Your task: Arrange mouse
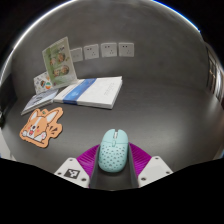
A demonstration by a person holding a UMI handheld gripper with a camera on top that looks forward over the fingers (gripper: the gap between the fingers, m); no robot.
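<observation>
A pale mint-green mouse (112, 150) with a speckled perforated shell lies lengthwise between the fingers, its nose pointing away over the grey table (160, 105). My gripper (113, 163) is shut on it. The magenta pads (88, 158) press against its left and right sides with no gap showing. The mouse's rear end overlaps the dark gap at the base of the fingers. I cannot tell whether it rests on the table or is lifted off it.
A white and blue book (92, 92) lies flat beyond the mouse, to the left. An orange corgi-shaped mat (42, 125) lies at the near left. A green card (60, 60) leans upright behind the book. Wall sockets (105, 48) sit on the far wall.
</observation>
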